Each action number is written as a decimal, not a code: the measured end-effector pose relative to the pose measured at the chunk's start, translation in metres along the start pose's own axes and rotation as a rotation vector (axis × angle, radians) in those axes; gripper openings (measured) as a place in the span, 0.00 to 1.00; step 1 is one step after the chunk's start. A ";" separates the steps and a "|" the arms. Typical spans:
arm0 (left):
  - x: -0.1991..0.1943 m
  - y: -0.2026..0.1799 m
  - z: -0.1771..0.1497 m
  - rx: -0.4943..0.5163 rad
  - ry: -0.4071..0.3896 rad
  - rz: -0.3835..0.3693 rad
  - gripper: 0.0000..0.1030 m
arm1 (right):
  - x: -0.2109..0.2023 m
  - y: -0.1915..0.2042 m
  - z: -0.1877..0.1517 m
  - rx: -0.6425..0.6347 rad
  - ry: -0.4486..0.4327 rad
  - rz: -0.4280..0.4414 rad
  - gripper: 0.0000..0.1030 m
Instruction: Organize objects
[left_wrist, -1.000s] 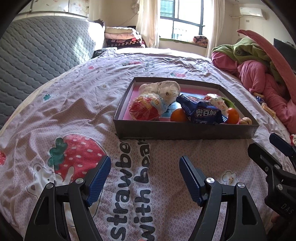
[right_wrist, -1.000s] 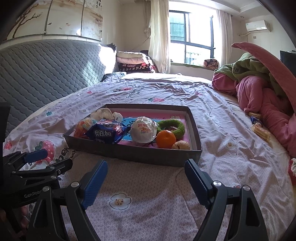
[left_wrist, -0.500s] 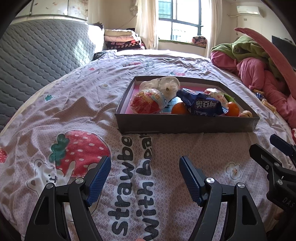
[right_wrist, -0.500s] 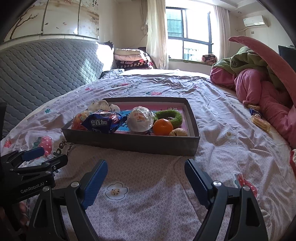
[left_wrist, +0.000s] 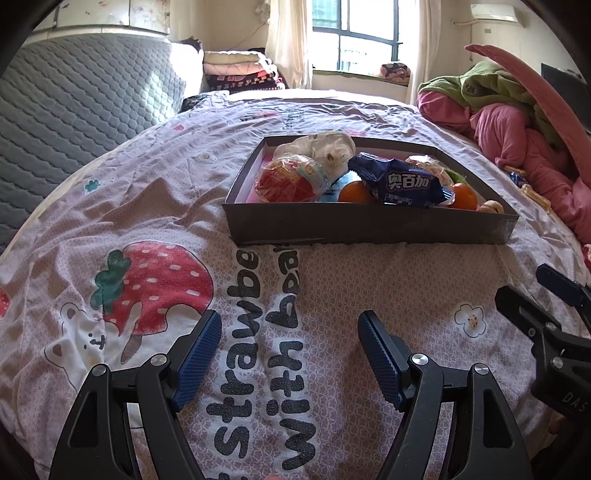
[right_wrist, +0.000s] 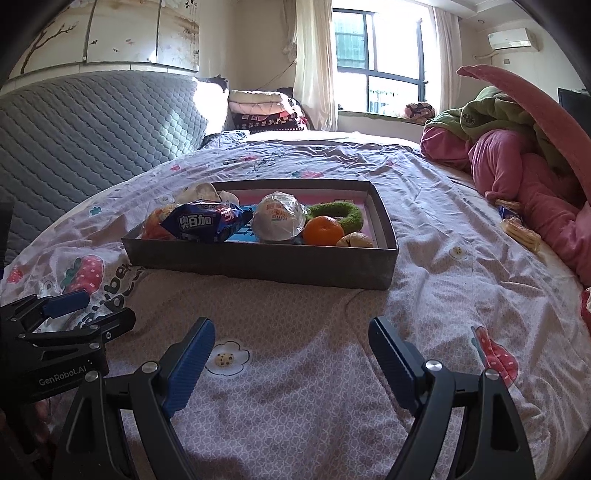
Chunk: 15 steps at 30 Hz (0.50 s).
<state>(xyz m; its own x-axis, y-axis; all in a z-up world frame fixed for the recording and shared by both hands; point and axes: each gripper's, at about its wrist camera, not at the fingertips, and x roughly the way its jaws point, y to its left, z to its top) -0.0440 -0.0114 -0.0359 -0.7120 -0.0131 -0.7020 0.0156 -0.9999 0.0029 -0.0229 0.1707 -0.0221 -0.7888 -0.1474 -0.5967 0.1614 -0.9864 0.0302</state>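
A shallow dark grey box with a pink lining sits on the bed. It holds a blue snack bag, a red wrapped ball, a white wrapped ball, oranges, a green ring and a white packet. My left gripper hovers open over the bedsheet, short of the box. To its right my right gripper also stands open and empty, near the box's front wall.
The bed carries a pink sheet printed with a strawberry. Pink and green bedding is piled at the right, with small snack packets beside it. A grey quilted headboard stands on the left, folded blankets beneath the window.
Both views have tilted slightly, so the box sits a little farther up in each picture. Both grippers stay open and empty; nothing in the box moved.
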 end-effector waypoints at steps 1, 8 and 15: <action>0.000 0.000 0.000 -0.003 0.001 0.000 0.75 | 0.001 0.000 -0.001 -0.001 0.008 0.002 0.82; 0.002 0.001 0.000 -0.005 0.002 0.009 0.75 | 0.004 -0.001 -0.003 0.005 0.020 -0.003 0.82; -0.001 0.001 0.001 -0.002 -0.012 0.014 0.75 | 0.005 -0.001 -0.004 0.006 0.030 -0.004 0.82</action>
<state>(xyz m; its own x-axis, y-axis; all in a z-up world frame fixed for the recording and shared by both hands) -0.0440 -0.0123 -0.0350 -0.7202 -0.0274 -0.6932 0.0271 -0.9996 0.0114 -0.0246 0.1714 -0.0286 -0.7711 -0.1409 -0.6209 0.1545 -0.9875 0.0323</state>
